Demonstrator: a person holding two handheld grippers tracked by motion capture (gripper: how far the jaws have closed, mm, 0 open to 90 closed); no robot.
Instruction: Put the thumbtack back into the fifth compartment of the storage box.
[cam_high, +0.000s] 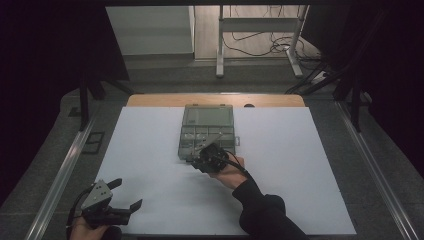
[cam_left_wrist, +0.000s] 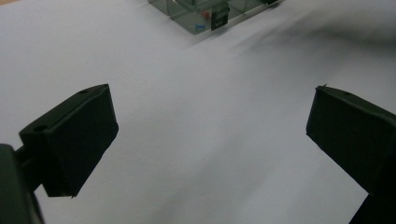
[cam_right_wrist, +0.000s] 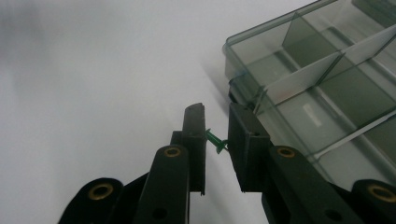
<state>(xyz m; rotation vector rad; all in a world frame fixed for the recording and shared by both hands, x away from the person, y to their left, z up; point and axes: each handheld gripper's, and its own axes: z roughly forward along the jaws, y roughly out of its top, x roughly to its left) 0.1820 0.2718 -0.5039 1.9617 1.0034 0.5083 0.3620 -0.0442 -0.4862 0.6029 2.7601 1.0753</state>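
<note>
— Two fingers, one small green pin (cam_right_wrist: 215, 140) pinched between them: that was my right gripper (cam_right_wrist: 217, 135), closed on the pin just beside the near corner of the clear compartment box (cam_right_wrist: 322, 93).

— So which step was that?

— Carrying, I judged; the pin was held but not yet over a compartment. The box sat toward the far middle of the table (cam_high: 150, 150), lid open. The next move called for lifting the pin over the wall and above one cell before letting go, with care not to knock the rim.

— And your other hand?

— My left gripper (cam_high: 122, 195) hung at the table's near left corner, fingers (cam_left_wrist: 70, 140) spread wide, holding nothing.

— Which view told you most?

— The right gripper view gave me the pin and the dividers; from the high view I got how well apart my two grippers were, while the pin was too small to tell there. The left gripper view caught the box's near edge far off.
</note>
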